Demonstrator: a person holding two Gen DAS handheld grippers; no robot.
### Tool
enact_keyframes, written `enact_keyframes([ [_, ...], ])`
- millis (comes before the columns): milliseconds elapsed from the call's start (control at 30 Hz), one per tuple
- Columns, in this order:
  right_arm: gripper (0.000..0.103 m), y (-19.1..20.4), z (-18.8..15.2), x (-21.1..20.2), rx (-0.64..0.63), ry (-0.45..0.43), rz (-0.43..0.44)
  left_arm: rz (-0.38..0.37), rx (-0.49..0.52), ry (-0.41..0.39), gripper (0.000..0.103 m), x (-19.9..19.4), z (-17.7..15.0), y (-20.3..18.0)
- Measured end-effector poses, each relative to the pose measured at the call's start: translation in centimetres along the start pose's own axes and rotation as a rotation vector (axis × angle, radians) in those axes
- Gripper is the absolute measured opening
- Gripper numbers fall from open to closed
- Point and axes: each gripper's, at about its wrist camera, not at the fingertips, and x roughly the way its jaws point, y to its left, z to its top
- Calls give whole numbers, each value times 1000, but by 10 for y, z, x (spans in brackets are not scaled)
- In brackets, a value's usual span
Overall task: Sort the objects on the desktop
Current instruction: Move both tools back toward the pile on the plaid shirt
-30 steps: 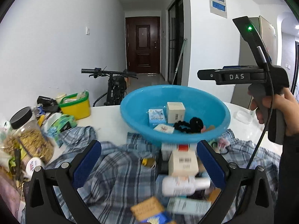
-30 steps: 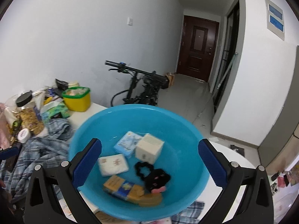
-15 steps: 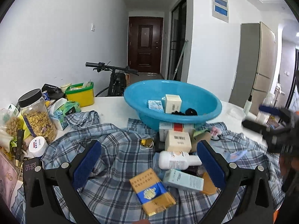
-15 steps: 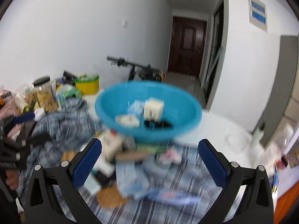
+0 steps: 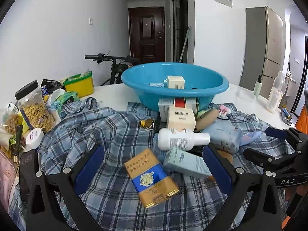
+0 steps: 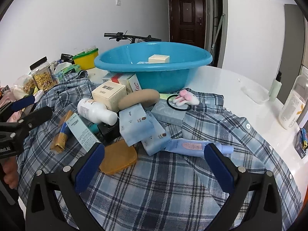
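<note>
A blue basin (image 5: 146, 98) (image 6: 163, 79) at the back holds a cream box and small items. In front of it, on a plaid shirt (image 5: 96, 127) (image 6: 192, 182), lies a heap: a white bottle (image 5: 181, 138) (image 6: 96, 111), a barcoded cream box (image 5: 181, 118), a pale teal carton (image 5: 186, 163), light blue packs (image 6: 138, 127) and an amber pad (image 6: 119, 157). My left gripper (image 5: 154, 167) is open, low over a gold and blue box (image 5: 152, 177). My right gripper (image 6: 154, 163) is open above bare shirt, just short of the blue packs.
A cereal jar (image 5: 34, 107), snack bags and a yellow tub (image 5: 79, 84) crowd the left. Two bottles (image 6: 292, 107) stand near the right table edge. A bunny hair tie (image 6: 184, 99) and a tan roll (image 6: 138, 100) lie by the basin. A bicycle (image 5: 115, 63) stands behind.
Both grippers have drawn back from the basin. The right one was above it and now hangs low over the shirt. Both stayed open and hold nothing.
</note>
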Motion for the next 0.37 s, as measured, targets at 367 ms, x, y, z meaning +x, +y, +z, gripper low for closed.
enact_keyframes([
  [367,103,11,1,0,-18,-6,-5,-19,16,12,103,2,-6,-3],
])
